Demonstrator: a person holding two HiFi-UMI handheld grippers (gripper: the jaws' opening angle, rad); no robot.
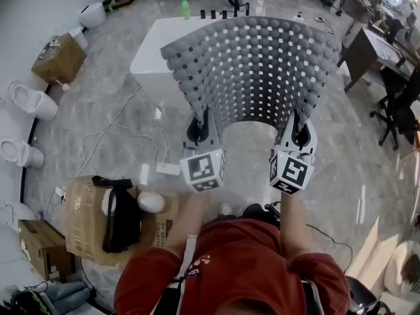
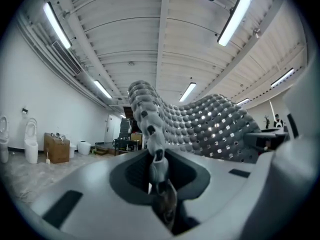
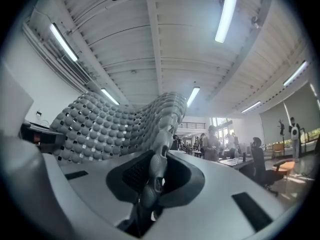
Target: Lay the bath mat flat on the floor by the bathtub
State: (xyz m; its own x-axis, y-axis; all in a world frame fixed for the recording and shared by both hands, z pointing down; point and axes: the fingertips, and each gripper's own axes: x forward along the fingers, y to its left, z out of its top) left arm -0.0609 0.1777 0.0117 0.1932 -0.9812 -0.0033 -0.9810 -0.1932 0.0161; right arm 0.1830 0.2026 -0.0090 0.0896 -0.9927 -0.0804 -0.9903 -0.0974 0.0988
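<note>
The left gripper (image 1: 200, 127) (image 2: 157, 170) had its jaws nearly together, pinching one near corner of the grey bath mat (image 1: 256, 64) (image 2: 200, 129). The right gripper (image 1: 300, 131) (image 3: 155, 176) was clamped the same way on the other near corner (image 3: 115, 126). Both pointed upward. The mat hung in the air in front of the person, off the floor (image 1: 118, 110).

Its pinched edge ran left to right across the person's front. From there the bobbled sheet rose and bowed away toward the white bathtub (image 1: 151, 51). With the sheet bowed like this, I could not tell which side was longer.

Bare marble lay between the person and the tub. White cables (image 1: 108, 133) trailed over it on the left, near a cardboard box (image 1: 82, 218). A desk (image 1: 371, 51) and chairs (image 1: 400, 107) bounded the right side.

The mat hid the tub's right part and the floor beside it. Both toilets (image 1: 29, 100) were cut off at the left edge.
</note>
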